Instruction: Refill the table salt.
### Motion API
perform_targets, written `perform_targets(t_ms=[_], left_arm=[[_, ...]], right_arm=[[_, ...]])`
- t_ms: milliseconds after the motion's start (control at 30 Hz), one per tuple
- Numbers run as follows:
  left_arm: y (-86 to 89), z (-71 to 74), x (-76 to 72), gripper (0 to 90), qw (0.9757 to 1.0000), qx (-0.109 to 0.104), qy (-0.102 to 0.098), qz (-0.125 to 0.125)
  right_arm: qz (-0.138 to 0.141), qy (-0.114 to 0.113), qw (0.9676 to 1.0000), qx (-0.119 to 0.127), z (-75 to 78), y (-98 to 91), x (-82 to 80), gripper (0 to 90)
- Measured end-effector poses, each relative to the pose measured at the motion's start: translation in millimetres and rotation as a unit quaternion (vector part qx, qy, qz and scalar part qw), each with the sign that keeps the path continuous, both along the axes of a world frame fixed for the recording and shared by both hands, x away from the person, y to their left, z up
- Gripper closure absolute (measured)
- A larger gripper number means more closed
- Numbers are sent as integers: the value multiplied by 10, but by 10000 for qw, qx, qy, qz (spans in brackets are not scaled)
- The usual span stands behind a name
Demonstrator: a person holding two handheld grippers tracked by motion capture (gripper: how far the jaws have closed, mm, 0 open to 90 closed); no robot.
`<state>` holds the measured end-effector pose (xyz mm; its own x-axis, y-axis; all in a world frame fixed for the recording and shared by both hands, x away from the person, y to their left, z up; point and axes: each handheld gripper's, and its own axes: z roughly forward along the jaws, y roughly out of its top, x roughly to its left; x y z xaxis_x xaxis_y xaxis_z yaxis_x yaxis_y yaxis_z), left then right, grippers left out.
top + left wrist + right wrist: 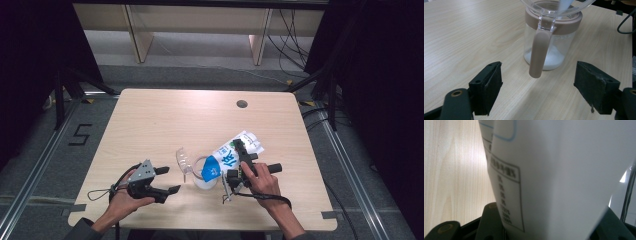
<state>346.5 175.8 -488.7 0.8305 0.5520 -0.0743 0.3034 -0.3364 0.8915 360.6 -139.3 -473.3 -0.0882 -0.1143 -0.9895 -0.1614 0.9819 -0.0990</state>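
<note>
- The right gripper [239, 161] has its black jaws clamped across the flat sides of a white-and-blue printed soft pouch [226, 159], tipped with its low corner over the jar, right of centre on the table's near half.
- In the right gripper view the pouch wall [564, 175] fills the gap between the jaws, so the hold looks firm.
- I judge the pouch light but floppy and rather slick; it would bulge and slide if pinched near an edge, so the middle of its body is the sensible place to hold it.
- The left gripper [167, 180] rests on the near left of the table, jaws spread wide with nothing between them, just left of the jar.
- The clear glass jar with a brown plastic collar [552, 37] stands upright, white powder [554, 58] at its bottom, a brown latch handle [539, 55] hanging down its near side and its clear lid [183, 160] swung open to the left.
- It looks rigid, breakable and light enough to tip; the collar is the safest grip.
- Count: one pouch, one jar, one lid, two grippers, one light wooden table [165, 115].
</note>
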Motion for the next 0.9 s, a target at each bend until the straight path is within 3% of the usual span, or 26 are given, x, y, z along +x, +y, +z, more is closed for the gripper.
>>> perform_targets(t_ms=[33, 133, 267, 367, 400, 600, 633, 667, 700, 800, 900], left_arm=[[0, 0, -1, 217, 10000, -5, 8, 6], [-6, -3, -12, 217, 9999, -39, 76, 68], [-4, -2, -8, 217, 10000, -17, 44, 42], [-1, -1, -1, 217, 10000, 13, 17, 4], [-5, -3, -8, 217, 10000, -22, 57, 52], [-4, -2, -7, 217, 10000, -20, 46, 46], [-4, -2, -7, 217, 10000, -16, 43, 44], [-4, -2, -7, 217, 10000, -17, 41, 44], [-4, -3, -7, 217, 10000, -16, 42, 43], [-5, -3, -9, 217, 10000, -28, 60, 57], [0, 0, 1, 217, 10000, 21, 4, -4]], right_arm=[[5, -7, 10000, 9, 0, 0, 0, 528], [159, -140, 9994, -270, 50, 16, 10, 529], [-19, -15, 10000, 5, 1, -1, -2, 529], [43, -95, 9998, -197, 31, 12, -1, 529], [-1, -24, 10000, 13, 1, 0, 0, 530], [-1, -24, 10000, -3, 2, 0, 1, 530], [20, -58, 9999, -80, 14, 5, 0, 530], [153, -151, 9992, -327, 51, 19, 10, 530], [217, -179, 9989, -369, 61, 24, 13, 531], [-34, -24, 10000, -28, -1, 0, -4, 532], [225, -186, 9989, -361, 59, 22, 13, 532]])
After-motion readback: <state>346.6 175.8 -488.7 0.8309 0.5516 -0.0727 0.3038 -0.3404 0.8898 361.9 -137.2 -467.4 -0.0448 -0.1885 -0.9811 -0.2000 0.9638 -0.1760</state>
